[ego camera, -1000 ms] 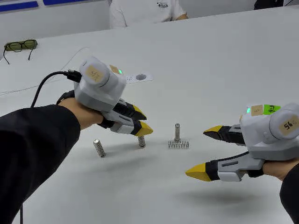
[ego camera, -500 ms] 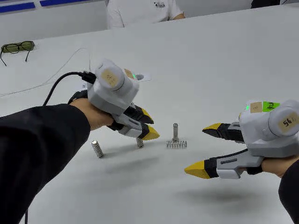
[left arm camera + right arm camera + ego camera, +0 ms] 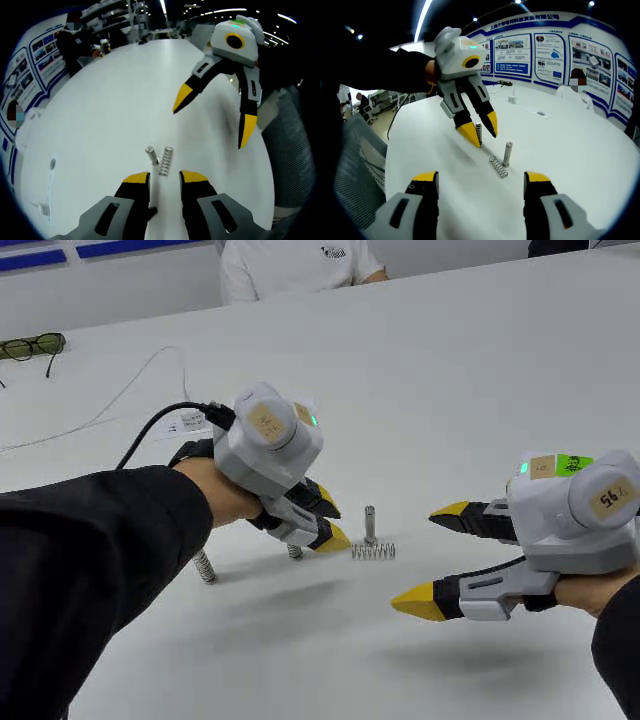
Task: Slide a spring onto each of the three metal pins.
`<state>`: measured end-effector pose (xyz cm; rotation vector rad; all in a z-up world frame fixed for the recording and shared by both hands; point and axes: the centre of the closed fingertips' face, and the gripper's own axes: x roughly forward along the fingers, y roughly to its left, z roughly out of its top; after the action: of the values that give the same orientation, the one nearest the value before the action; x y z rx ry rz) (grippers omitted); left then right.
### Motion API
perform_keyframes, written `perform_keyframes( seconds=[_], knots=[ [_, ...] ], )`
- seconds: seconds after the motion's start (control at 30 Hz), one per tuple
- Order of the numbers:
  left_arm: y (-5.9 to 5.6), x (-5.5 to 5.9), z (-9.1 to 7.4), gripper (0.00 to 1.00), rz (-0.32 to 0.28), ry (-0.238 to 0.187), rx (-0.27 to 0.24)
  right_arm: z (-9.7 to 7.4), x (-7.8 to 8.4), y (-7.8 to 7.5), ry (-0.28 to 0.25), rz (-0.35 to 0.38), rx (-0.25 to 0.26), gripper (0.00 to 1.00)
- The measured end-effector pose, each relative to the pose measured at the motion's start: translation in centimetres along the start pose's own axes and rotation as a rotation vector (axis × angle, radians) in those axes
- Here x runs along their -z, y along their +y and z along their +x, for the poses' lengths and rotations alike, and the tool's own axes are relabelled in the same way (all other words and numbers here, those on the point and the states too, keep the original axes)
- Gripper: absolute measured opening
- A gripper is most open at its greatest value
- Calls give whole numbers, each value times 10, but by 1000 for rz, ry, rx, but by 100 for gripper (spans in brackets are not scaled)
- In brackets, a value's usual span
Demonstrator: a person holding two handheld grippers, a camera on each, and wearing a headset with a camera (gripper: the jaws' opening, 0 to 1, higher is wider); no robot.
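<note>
**A:** How are the two hand-held grippers seen to be set?

**B:** The left gripper [image 3: 333, 520], a white body with black, yellow-tipped jaws, is held low over the white tabletop [image 3: 480, 390]. Its jaws are parted by a narrow gap and nothing is caught between them. The right gripper [image 3: 430, 556], of the same make, is held clear of the table. Its jaws are spread wide and nothing is gripped there either.

**A:** Where is the pin without a spring to be found?

**B:** A short bare metal pin [image 3: 370, 523] is stood upright between the two grippers, nearer the left gripper's tips. A loose silver coil spring [image 3: 373, 551] is laid flat on the table just beside the foot of that pin, on the near side. Whether the two are touching cannot be told. In the left gripper view both are seen just ahead of the jaw tips.

**A:** And the other pins?

**B:** A second metal pin [image 3: 295, 552], with a spring already on it, is seen under the left gripper's lower jaw and is partly hidden by it. A third metal pin [image 3: 205, 566], also wrapped in a spring, is stood further left and is partly covered by a black sleeve [image 3: 90, 570].

**A:** What else is noted?

**B:** A black cable [image 3: 185, 406] is plugged into the back of the left gripper. Dark-framed glasses [image 3: 30, 344] are laid near the table's far left edge. A person in a white shirt [image 3: 290, 265] is seated at the far side.
</note>
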<state>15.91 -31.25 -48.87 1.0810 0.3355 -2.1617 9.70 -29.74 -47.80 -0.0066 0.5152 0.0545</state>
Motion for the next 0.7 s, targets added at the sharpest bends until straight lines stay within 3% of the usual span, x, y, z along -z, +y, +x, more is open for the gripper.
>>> perform_keyframes(
  seconds=[0.2,0.7],
  knots=[
    [0,-2,11,23,12,13,13,0,0,-1,-2,3,1,70],
    [-1,11,30,20,64,85,34,1,1,-1,0,9,-3,70]
  ],
)
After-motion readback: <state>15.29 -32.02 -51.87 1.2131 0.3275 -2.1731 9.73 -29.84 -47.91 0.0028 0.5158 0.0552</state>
